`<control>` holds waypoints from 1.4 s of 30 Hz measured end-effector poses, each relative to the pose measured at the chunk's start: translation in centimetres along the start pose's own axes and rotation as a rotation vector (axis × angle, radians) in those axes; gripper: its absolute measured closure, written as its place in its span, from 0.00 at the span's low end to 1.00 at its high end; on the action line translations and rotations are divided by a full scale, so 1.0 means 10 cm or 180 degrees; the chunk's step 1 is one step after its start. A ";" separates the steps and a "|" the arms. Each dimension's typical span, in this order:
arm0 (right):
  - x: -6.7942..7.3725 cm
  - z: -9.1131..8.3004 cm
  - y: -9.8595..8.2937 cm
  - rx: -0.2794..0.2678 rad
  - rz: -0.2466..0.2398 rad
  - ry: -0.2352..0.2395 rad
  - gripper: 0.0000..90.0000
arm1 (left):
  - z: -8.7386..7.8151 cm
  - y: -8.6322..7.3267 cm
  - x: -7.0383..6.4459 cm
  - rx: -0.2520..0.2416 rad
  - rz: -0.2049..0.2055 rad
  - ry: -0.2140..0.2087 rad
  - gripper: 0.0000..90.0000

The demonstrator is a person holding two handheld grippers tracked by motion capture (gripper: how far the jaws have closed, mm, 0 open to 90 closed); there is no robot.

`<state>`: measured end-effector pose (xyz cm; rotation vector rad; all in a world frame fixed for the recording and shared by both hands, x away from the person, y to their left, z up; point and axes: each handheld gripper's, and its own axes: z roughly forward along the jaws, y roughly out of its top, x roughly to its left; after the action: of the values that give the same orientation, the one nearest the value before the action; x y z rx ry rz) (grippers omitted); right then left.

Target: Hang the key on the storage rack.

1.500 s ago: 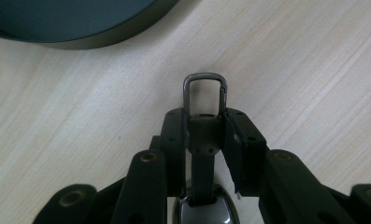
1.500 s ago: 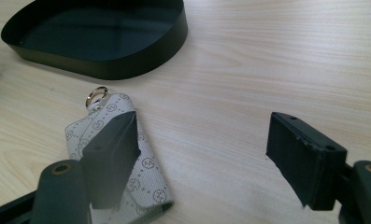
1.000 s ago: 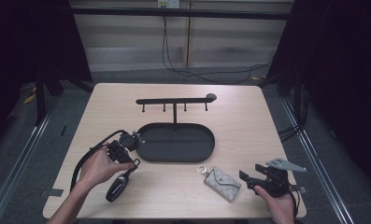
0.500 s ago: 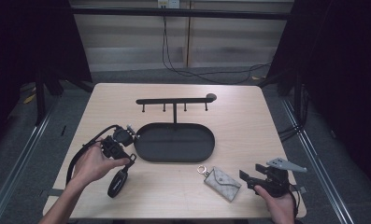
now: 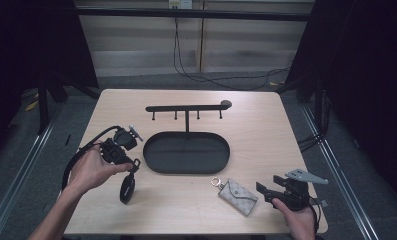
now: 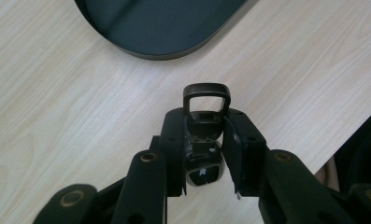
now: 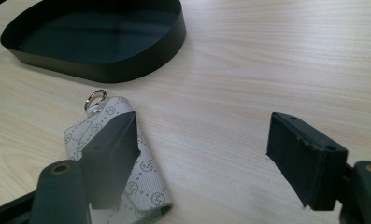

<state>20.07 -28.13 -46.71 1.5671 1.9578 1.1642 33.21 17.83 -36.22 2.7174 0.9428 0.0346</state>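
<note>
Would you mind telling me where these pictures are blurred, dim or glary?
High view: the table is evenly lit, its surroundings nearly black. Left gripper view: the key fob is sharp, the nearest gripper parts soft. Right gripper view: the tray shows faint sheen, the pouch stays crisp.

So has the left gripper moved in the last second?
Yes. The left gripper, shut on the black key fob, has drifted left, away from the black oval tray.

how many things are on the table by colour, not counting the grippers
black: 2, the key fob held in the left gripper and the tray stand with hooks
grey patterned: 1, the key pouch
total: 3
</note>
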 end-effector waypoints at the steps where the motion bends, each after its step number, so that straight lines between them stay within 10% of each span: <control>1: 0.00 0.00 0.00 0.0000 0.0000 0.0000 0.28 | 0.00 0.00 0.00 0.0000 0.0000 0.0000 0.78; 42: 0.02 0.01 0.00 0.0020 -0.0029 0.0019 0.27 | -0.43 0.22 0.24 0.0064 -0.0192 0.0033 0.78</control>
<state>20.11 -27.94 -46.73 1.5580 1.9723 1.1616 35.98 18.66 -31.68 2.7077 1.0327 0.0277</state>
